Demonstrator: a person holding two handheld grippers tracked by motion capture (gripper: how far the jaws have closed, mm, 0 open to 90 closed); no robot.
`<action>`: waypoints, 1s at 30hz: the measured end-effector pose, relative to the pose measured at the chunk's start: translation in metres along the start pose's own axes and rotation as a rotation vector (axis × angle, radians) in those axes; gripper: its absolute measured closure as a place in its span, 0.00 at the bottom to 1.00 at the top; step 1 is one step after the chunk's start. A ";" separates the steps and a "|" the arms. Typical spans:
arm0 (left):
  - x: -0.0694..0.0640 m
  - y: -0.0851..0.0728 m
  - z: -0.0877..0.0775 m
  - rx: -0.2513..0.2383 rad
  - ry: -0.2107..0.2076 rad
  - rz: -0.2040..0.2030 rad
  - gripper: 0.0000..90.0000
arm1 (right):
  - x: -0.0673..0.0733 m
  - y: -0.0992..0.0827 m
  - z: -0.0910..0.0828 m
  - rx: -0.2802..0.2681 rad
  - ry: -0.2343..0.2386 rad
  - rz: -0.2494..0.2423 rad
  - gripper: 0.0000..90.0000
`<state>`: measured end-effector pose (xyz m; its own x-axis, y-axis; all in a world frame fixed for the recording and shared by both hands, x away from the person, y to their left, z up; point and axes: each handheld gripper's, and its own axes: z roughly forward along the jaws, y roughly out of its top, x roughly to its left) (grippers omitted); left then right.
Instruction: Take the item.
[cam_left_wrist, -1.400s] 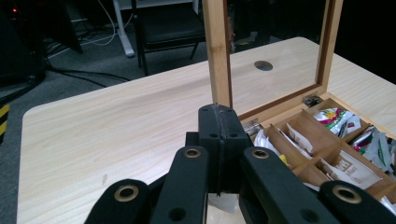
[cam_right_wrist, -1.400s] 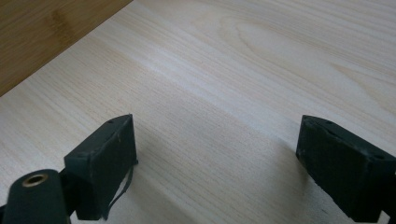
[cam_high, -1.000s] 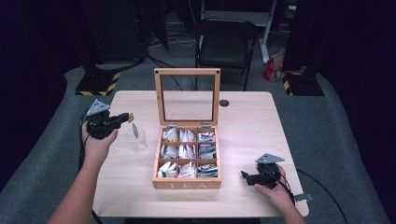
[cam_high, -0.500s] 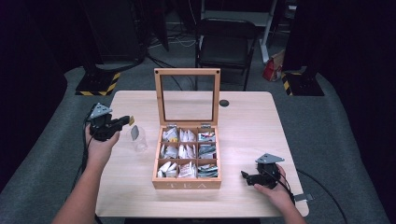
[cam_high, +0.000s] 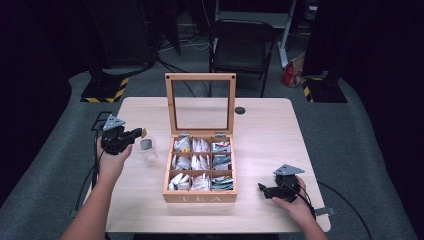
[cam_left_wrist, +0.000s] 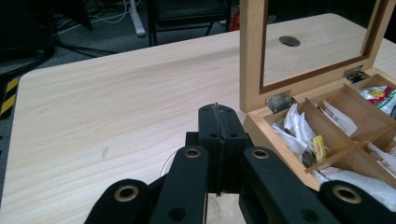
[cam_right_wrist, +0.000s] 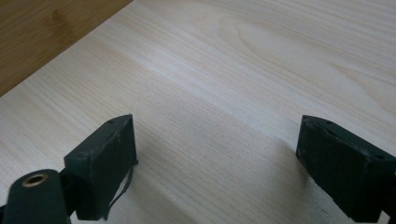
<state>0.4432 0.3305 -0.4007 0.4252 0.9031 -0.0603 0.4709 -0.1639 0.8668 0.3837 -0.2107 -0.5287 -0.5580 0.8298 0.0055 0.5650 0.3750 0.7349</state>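
right claw (cam_right_wrist: 217, 168) | jaws wide apart | over bare table (cam_right_wrist: 243, 79)

Black hand-held gripper (cam_high: 134, 135), brass-ringed screw holes

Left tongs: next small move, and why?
Probably lower slightly, then open. The left tongs look shut on the string of the tea bag, which hangs at the mouth of the glass, seemingly not fully inside yet.
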 end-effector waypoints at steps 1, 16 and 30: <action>0.000 -0.002 0.001 0.000 0.005 -0.004 1.00 | 0.000 0.000 0.000 0.000 0.000 0.000 0.13; 0.002 -0.016 0.008 0.032 0.007 -0.010 1.00 | 0.000 0.000 0.000 0.000 0.003 0.000 0.13; 0.002 -0.021 0.014 0.056 0.018 -0.009 0.94 | 0.000 0.000 0.000 0.000 0.000 0.000 0.13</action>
<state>0.4449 0.3303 -0.4258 0.4068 0.9116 -0.0585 0.5178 -0.1774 0.8369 0.3837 -0.2107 -0.5287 -0.5580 0.8298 0.0057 0.5651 0.3750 0.7348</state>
